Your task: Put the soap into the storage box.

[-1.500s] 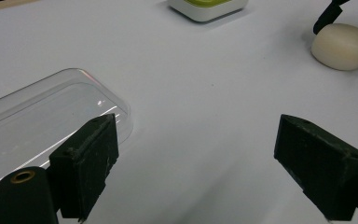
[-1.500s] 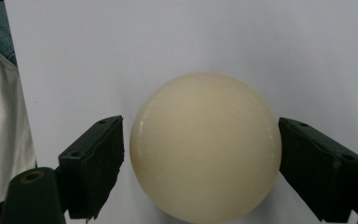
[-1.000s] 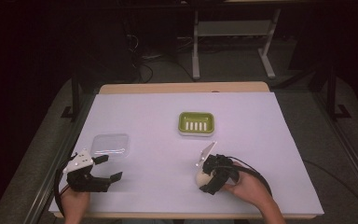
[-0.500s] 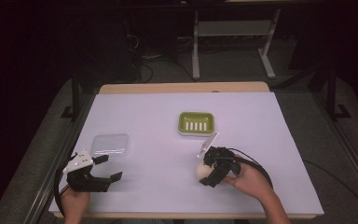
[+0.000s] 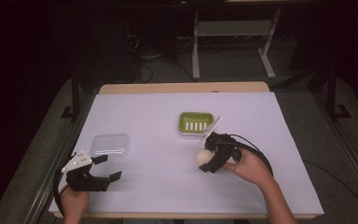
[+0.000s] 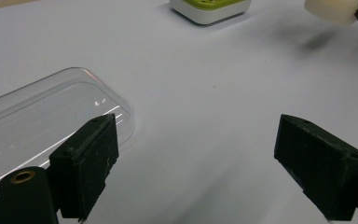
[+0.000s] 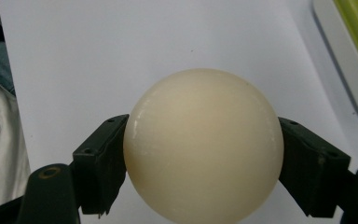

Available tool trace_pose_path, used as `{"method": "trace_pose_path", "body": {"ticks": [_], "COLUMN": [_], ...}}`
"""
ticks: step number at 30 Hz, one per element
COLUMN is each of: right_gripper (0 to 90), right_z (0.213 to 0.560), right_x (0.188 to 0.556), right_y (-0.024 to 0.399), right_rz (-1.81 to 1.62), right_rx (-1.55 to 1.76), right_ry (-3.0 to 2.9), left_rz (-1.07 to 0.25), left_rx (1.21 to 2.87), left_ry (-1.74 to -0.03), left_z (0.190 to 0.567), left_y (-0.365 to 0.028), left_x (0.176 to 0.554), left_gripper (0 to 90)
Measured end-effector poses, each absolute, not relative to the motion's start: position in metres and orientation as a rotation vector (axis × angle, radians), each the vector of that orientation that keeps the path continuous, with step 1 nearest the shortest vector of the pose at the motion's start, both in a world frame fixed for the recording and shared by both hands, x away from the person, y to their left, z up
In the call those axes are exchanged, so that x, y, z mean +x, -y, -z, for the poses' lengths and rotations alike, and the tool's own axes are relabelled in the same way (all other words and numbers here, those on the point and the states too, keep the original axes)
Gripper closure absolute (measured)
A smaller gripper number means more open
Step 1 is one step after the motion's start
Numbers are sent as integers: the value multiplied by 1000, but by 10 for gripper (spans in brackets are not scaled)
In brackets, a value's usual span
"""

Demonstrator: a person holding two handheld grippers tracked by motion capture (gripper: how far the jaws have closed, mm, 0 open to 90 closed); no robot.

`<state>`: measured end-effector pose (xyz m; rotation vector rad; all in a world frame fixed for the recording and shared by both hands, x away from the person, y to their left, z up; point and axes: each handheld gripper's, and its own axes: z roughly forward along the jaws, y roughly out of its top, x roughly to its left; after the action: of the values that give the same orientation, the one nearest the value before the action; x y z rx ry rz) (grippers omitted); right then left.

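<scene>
Soap: a cream, rounded soap (image 7: 204, 144) is gripped between the jaws of the right gripper (image 5: 211, 156), just clear of the table (image 5: 270, 154), near the dish (image 5: 195, 122).
Handling: it is judged hard, smooth and slippery, fairly light; it is best taken across its widest part, as it is held now.
Axis: it looks nearly round from the right gripper view, so no long axis or heading can be told.
Left gripper: the left gripper (image 5: 106, 169) is released, jaws wide apart, beside the clear lid (image 6: 42, 116).

Left gripper (image 5: 103, 168) jaws wide apart, right gripper (image 5: 208, 158) jaws clamped
</scene>
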<state>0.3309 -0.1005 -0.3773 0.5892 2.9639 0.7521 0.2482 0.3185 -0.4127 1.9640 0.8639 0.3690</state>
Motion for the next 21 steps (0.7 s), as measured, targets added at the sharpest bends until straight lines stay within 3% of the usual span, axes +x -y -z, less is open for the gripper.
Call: {"method": "trace_pose_path", "body": {"ticks": [21], "right_gripper": [221], "right_z": [361], "right_x": [364], "right_y": [92], "right_rz": [-765], "right_rx": [597], "right_ry": [-2972], "left_rz": [-364], "left_rx": [1963], "left_ry": [-863], "left_z": [413], "left_y": [-318], "left_x": [248], "left_gripper": [130]}}
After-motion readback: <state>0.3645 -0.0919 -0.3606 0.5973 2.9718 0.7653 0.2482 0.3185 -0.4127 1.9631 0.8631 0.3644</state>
